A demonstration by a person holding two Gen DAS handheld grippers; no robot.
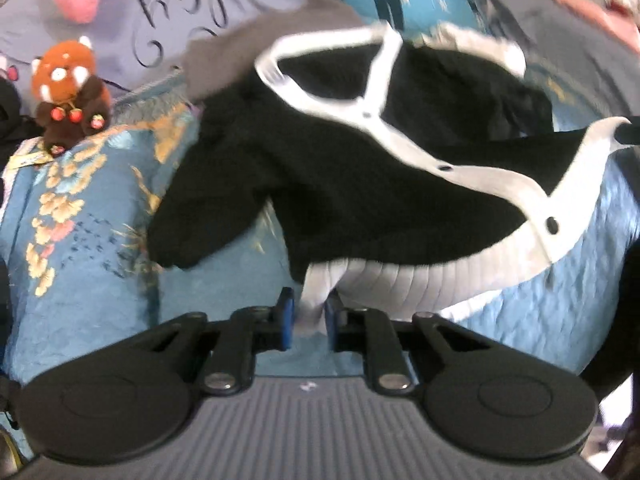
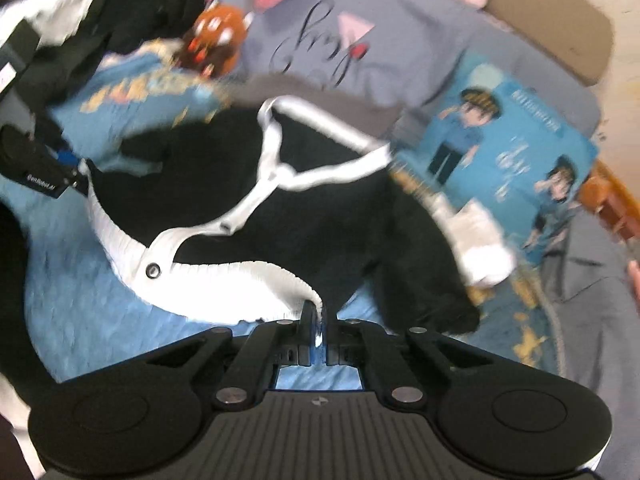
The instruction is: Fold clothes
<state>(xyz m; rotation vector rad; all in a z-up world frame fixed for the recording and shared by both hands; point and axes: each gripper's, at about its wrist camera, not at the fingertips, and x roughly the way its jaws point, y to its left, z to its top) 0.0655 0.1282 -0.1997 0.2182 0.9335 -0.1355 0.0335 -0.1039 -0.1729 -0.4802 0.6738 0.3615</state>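
Note:
A black cardigan [image 1: 340, 184] with white trim and dark buttons hangs stretched above a blue bedspread [image 1: 100, 280]. My left gripper [image 1: 309, 312] is shut on its white ribbed hem [image 1: 384, 284] at one bottom corner. The right wrist view shows the same cardigan [image 2: 320, 216], with my right gripper [image 2: 318, 320] shut on the other end of the white hem [image 2: 240, 284]. There the left gripper [image 2: 76, 172] pinches the hem at far left. Both views are blurred by motion.
A red panda plush [image 1: 70, 92] sits on the flowered blue quilt at left. Grey patterned pillows [image 1: 180, 20] and a blue cartoon cushion [image 2: 516, 160] lie at the bed's head. A grey garment [image 2: 592, 340] lies at right, with a fingertip [image 2: 634, 276] at the edge.

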